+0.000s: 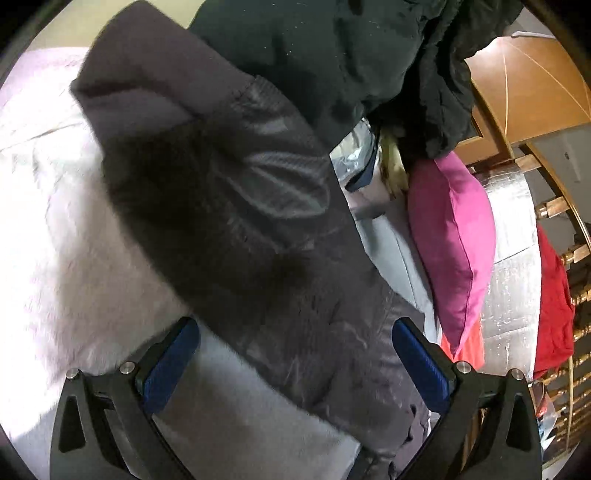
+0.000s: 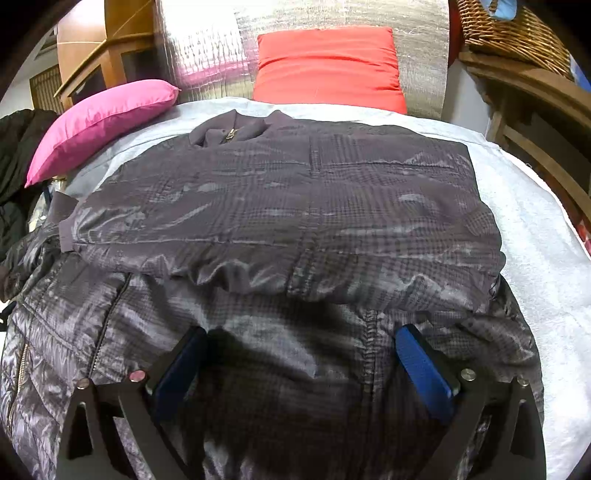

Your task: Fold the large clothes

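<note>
now we are holding both hand-held grippers spread apart over the grey jacket (image 2: 288,206) on the bed (image 2: 535,236); its length is running crosswise ahead of the right hand-held gripper (image 2: 301,365), nearer than the left hand-held gripper (image 1: 295,354).

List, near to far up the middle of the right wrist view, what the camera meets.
right gripper, open → grey jacket → jacket collar with zip → pale sheet → red cushion → silver foil panel.
</note>
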Demonstrator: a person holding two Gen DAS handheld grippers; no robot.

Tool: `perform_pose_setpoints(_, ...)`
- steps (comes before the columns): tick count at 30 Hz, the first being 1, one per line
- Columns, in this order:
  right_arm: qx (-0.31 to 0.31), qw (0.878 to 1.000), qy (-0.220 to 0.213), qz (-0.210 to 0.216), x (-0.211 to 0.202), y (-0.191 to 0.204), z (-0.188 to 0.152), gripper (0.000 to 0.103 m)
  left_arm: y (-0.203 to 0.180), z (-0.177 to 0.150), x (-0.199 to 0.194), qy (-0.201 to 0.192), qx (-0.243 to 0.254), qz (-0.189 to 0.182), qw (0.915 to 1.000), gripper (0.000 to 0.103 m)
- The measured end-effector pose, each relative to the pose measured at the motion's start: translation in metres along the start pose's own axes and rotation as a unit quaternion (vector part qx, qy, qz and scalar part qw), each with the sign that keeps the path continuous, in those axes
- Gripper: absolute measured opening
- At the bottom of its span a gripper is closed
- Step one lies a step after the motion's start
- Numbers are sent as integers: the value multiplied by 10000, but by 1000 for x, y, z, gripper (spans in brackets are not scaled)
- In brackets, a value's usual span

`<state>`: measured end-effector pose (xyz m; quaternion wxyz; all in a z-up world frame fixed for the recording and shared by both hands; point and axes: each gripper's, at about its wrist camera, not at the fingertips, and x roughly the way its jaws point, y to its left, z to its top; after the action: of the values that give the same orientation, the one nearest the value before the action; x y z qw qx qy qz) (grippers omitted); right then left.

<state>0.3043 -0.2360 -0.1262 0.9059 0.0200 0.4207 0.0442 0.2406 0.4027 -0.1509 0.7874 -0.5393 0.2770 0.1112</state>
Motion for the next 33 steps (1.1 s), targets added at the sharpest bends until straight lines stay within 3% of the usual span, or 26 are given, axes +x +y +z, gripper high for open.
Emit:
perform_pose_setpoints(1,2,10000,-1,1,0,0,0,103,2,5,1,-50,-44,16,10000,100)
perform_pose_setpoints(3,9,10000,-7,4,0,0,0,103,9,14,1,-117,-118,259,9995,82)
perform_pose_setpoints(4,12,10000,-8,4,0,0,0,103,11,16,3,-123,-149,402,9990,58)
perform_pose_setpoints(5,15,10000,-11,5,0,0,0,103,16,20,5,-68,-227,651,9976,26)
perform_pose_setpoints(6,19,10000,-12,9,0,0,0,103,19,23,7,-25,-284,767,9966,16)
perform_pose_setpoints(7,23,10000,-13,10,0,0,0,103,23,27,8,65,-363,700,9969,14)
perform_pose_setpoints(9,35,10000,-16,19,1,0,1,103,13,28,1,62,-68,846,9964,9)
perform_pose_setpoints(12,49,10000,-19,19,2,1,1,103,-41,17,-17,-305,1131,1265,9850,8)
perform_pose_setpoints(14,50,10000,-22,20,2,1,1,103,-95,-1,-35,-646,2046,1230,9689,7)
perform_pose_setpoints(18,60,10000,-26,34,3,1,2,103,-189,-34,-63,-1131,3103,826,9403,7)
perform_pose_setpoints(20,76,10000,-33,49,3,2,2,103,-239,-63,-75,-1297,3664,501,9200,7)
perform_pose_setpoints(21,89,9999,-40,66,3,1,2,103,-271,-86,-79,-1383,4046,320,9034,7)
perform_pose_setpoints(23,113,9999,-52,94,3,1,2,103,-309,-123,-80,-1402,4554,57,8792,7)
perform_pose_setpoints(24,135,9998,-63,120,3,1,3,103,-330,-148,-79,-1380,4853,-95,8633,7)
perform_pose_setpoints(26,182,9996,-84,175,3,0,3,103,-366,-212,-71,-1224,5542,-401,8223,7)
perform_pose_setpoints(27,214,9995,-97,214,3,-1,3,103,-372,-234,-68,-1137,5752,-480,8087,8)
perform_pose_setpoints(28,251,9993,-112,255,3,-2,3,103,-381,-270,-59,-967,6083,-593,7856,10)
perform_pose_setpoints(29,278,9991,-123,286,2,-3,4,103,-383,-305,-47,-715,6352,-692,7659,15)
perform_pose_setpoints(30,320,9988,-139,335,2,-4,4,103,-382,-324,-37,-479,6517,-729,7534,25)
perform_pose_setpoints(31,349,9986,-151,371,2,-5,4,103,-376,-354,-20,-45,6746,-733,7345,53)
perform_pose_setpoints(32,376,9983,-161,404,2,-6,4,103,-370,-374,-4,270,6878,-665,7223,78)
perform_pose_setpoints(33,402,9981,-170,437,2,-6,5,103,-358,-396,14,608,7018,-500,7080,81)
